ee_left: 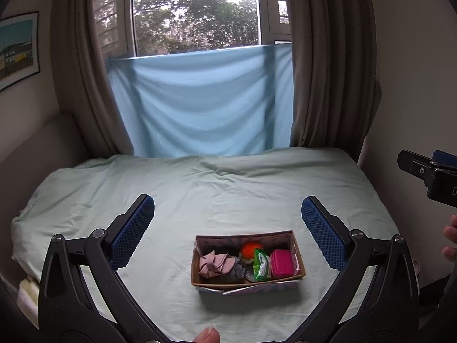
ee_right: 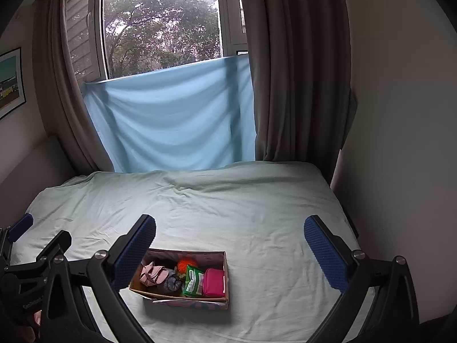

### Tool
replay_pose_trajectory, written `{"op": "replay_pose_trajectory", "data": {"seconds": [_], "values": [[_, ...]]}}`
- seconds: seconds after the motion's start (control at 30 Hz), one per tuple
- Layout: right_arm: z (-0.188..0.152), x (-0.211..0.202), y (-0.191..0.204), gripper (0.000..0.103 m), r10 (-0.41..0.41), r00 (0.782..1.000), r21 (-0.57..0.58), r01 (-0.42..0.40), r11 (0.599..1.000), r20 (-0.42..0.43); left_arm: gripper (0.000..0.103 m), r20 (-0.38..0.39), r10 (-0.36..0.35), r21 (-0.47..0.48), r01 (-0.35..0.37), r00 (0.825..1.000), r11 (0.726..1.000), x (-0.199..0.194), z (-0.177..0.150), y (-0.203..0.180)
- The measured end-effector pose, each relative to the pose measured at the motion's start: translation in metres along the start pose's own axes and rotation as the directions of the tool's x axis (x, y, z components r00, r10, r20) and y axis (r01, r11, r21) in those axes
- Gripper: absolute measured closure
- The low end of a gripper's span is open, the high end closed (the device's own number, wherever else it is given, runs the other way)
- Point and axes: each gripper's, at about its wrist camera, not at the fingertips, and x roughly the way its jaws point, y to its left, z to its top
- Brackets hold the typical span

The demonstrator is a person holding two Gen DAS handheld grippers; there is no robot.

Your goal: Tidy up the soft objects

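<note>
An open cardboard box (ee_left: 285,235) sits on the bed, also in the right wrist view (ee_right: 225,274). Inside lie a pink cloth (ee_left: 215,263), an orange fuzzy ball (ee_left: 250,249), a green wipes pack (ee_left: 262,265), a pink pouch (ee_left: 282,263) and a dark grey cloth (ee_left: 237,271). My left gripper (ee_left: 228,223) is open and empty, held above the bed with the box between and below its fingers. My right gripper (ee_right: 230,243) is open and empty, above the bed to the right of the box; its left finger (ee_right: 134,254) overlaps the box's left end.
The bed has a pale green sheet (ee_left: 228,188). A blue cloth (ee_left: 200,100) hangs over the window between brown curtains (ee_left: 328,71). Walls stand close on both sides. The right gripper's tip (ee_left: 428,171) shows at the right edge of the left wrist view.
</note>
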Motion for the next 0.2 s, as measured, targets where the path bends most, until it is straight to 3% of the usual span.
{"op": "replay_pose_trajectory", "data": {"seconds": [0.2], "values": [[0.0028, 0.0050, -0.0012, 0.000, -0.001, 1.000, 0.002, 0.001, 1.000, -0.008, 0.000, 0.020, -0.001, -0.005, 0.001, 1.000, 1.000, 0.0014, 0.0001, 0.0006]]}}
